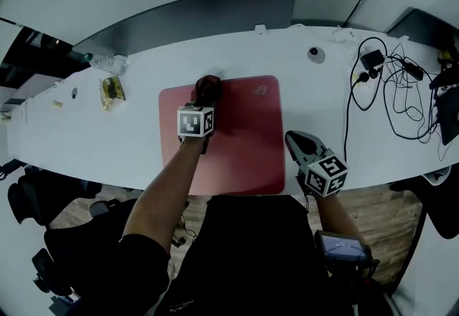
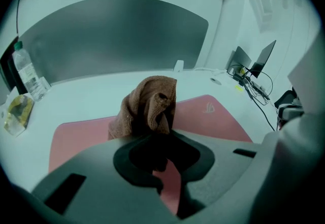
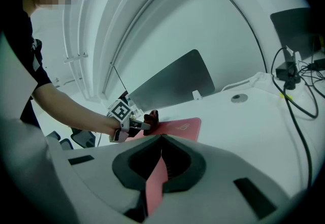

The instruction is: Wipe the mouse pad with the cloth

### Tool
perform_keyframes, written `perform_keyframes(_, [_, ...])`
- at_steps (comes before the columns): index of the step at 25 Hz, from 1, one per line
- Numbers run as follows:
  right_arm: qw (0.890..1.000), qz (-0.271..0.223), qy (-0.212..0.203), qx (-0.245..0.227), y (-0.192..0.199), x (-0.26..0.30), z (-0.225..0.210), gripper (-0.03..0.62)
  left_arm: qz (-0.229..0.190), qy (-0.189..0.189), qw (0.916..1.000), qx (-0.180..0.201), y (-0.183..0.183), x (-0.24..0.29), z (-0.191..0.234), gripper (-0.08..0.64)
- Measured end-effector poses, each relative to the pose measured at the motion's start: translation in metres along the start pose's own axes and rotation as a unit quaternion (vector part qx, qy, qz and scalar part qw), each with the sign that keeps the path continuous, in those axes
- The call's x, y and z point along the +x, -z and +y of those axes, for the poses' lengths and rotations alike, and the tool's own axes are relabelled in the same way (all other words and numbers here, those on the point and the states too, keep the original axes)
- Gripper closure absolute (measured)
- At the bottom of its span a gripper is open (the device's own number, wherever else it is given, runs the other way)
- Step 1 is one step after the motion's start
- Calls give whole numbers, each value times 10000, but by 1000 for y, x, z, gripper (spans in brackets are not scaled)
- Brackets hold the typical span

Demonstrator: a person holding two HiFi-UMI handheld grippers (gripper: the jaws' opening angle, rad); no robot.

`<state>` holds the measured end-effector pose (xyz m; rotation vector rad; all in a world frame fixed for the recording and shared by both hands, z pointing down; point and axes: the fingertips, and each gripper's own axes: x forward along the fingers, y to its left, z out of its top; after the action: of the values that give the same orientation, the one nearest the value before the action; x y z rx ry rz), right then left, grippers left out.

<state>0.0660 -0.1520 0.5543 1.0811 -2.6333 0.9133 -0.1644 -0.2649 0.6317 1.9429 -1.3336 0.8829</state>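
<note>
A red mouse pad (image 1: 237, 142) lies in the middle of the white table (image 1: 107, 142). My left gripper (image 1: 206, 97) is over the pad's far left part, shut on a bunched brown cloth (image 1: 208, 87). In the left gripper view the cloth (image 2: 147, 103) sticks up out of the jaws above the pad (image 2: 213, 111). My right gripper (image 1: 290, 138) sits at the pad's right edge, its jaws closed with nothing between them. In the right gripper view only a thin slit of red pad (image 3: 155, 182) shows below the closed tips (image 3: 161, 137), with the left gripper (image 3: 133, 124) farther along the pad.
A grey partition (image 1: 193, 13) runs along the table's far edge. A snack wrapper (image 1: 111, 90) and a water bottle (image 2: 25, 73) lie at the far left. Tangled black cables (image 1: 391, 85) and a round grommet (image 1: 315, 54) are at the right. Dark chairs (image 1: 43, 214) stand below the front edge.
</note>
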Motion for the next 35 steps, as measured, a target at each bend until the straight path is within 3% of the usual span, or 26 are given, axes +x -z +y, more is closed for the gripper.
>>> perform_keyframes(21, [9996,-156,170,179,-6,-20,-30,566,-25,1000,9943,369,-47,54,-130,503])
perform_keyframes(26, [9993,-175,217,233,-9,-34,-39,566,28,1347,9901,383,-52,62,-172,503])
perform_keyframes(35, [9990,-183,296,289,-6,-34,-44,566,-40,2012,9789,351,-50,71,-210,503])
